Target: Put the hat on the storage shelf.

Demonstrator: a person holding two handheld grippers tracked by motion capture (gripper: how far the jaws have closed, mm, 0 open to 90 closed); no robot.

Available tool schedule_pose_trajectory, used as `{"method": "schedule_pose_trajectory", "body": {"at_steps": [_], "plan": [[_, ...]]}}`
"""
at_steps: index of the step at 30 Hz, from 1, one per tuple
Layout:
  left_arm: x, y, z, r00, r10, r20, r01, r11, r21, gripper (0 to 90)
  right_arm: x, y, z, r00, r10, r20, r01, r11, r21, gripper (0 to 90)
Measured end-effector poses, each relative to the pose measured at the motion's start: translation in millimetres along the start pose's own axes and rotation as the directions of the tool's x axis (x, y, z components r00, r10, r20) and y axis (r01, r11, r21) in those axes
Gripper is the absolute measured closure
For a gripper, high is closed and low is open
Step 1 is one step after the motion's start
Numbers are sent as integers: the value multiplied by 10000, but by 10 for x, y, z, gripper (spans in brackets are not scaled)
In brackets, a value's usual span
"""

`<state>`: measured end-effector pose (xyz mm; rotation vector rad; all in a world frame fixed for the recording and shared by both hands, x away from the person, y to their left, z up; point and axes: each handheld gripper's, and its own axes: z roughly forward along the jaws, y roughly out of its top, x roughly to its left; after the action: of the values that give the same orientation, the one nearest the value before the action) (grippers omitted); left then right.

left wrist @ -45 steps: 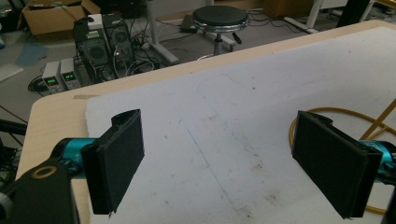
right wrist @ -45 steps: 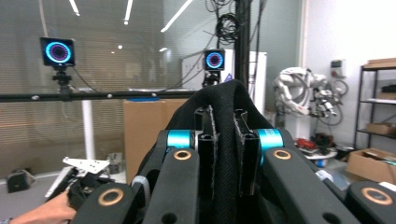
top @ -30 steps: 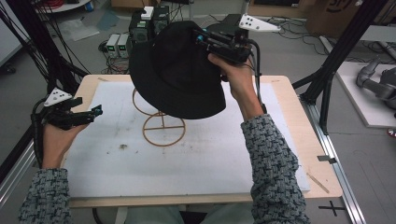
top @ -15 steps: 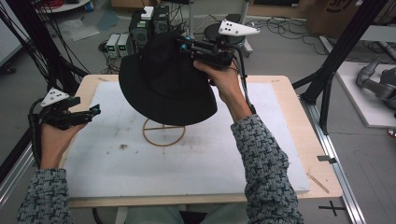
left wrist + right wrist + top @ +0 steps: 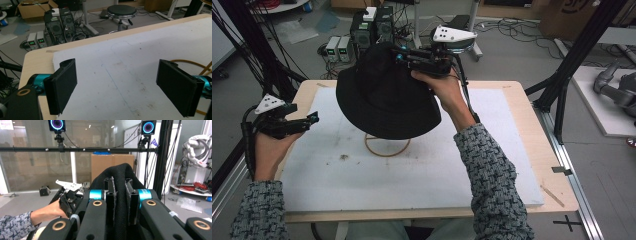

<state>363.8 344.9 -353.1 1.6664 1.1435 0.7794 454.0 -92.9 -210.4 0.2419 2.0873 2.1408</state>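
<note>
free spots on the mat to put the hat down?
Bare: the white mat along its near edge, and its right side beside the right forearm. Crowded: the centre, where the wire stand sits under the hat, held by the right gripper.

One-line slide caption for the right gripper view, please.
Right gripper shut on a fold of the black hat, with the left gripper in the background.

Wooden table (image 5: 517, 100), pale top. White foam sheet (image 5: 412, 175) covers most of it, lightly marked. Wire stand's ring base (image 5: 387, 148) rests on sheet.
</note>
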Motion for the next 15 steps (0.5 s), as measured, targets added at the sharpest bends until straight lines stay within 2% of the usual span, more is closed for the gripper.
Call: {"method": "schedule_pose_trajectory", "body": {"at_steps": [15], "plan": [[3,-3,4,10000,14,31,-14,10000,51,172,35,-107,183,9990,-449,-54,452,9948,916,832]]}}
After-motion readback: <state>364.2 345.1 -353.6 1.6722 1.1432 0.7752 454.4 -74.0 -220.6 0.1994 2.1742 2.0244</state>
